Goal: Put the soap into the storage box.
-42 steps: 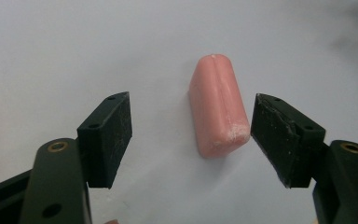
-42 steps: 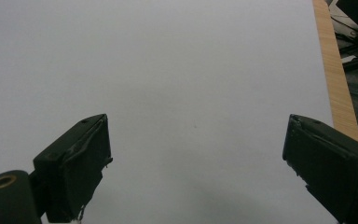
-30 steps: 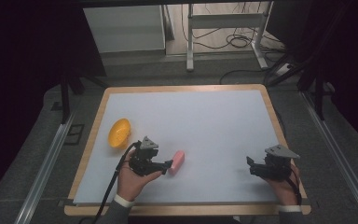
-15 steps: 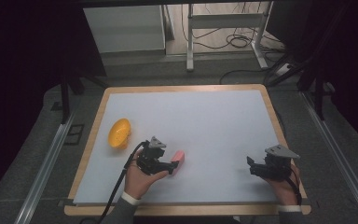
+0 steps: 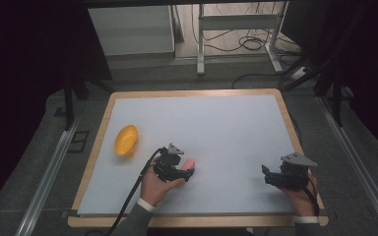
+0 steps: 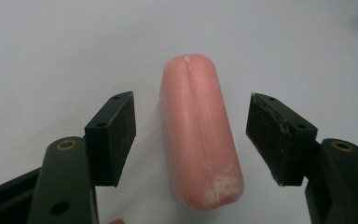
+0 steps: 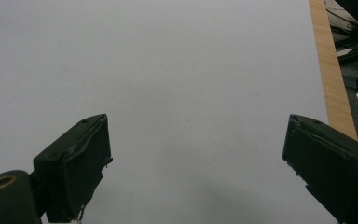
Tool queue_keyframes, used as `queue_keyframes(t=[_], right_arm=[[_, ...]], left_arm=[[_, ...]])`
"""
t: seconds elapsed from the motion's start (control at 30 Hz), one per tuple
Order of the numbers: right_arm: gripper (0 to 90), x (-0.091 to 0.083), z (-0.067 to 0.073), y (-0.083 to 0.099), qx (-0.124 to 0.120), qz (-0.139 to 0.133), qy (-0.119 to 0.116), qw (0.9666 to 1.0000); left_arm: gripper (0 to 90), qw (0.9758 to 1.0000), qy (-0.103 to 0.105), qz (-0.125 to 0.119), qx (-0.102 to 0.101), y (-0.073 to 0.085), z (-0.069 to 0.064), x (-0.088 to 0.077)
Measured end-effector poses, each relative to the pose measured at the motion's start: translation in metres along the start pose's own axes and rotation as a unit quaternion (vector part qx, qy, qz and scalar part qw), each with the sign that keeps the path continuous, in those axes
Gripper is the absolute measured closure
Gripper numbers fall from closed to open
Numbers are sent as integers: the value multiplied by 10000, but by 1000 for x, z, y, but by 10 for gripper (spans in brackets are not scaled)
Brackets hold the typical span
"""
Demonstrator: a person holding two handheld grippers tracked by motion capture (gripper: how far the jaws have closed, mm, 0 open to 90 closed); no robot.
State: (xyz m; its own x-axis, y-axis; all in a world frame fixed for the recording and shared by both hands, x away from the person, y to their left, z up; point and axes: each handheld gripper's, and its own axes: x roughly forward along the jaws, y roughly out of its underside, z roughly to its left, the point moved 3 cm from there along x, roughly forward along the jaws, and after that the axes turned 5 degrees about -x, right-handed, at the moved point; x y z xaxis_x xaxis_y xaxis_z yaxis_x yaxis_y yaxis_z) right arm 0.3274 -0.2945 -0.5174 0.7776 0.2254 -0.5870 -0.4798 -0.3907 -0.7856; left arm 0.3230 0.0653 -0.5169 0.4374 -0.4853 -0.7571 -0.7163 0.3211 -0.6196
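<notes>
Left gripper jaws closing, straddling sausage, pads not touching. Right gripper at 4 o'clock, jaws apart. Bowl at 9.

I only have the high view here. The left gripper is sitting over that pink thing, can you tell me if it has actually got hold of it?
Observer: Not yet. In the left gripper view the left gripper straddles the pink sausage, with white table showing between each pad and its sides. The jaws have just been closing.
Operator: Is it centred between the jaws?
Observer: Roughly; it lies lengthwise between them, its near end whitish and scuffed.
Operator: And the right gripper?
Observer: The right gripper has its jaws wide apart over bare table, nothing between them.
</notes>
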Motion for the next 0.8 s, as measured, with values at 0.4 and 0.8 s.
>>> queue_keyframes(t=[0.4,0.8], right_arm=[[73,2,0,1,-49,45,28,10000],[73,2,0,2,-57,51,37,10000]], left_arm=[[426,9998,18,153,-96,1,-2,16],[580,9997,-141,79,-187,3,-2,16]])
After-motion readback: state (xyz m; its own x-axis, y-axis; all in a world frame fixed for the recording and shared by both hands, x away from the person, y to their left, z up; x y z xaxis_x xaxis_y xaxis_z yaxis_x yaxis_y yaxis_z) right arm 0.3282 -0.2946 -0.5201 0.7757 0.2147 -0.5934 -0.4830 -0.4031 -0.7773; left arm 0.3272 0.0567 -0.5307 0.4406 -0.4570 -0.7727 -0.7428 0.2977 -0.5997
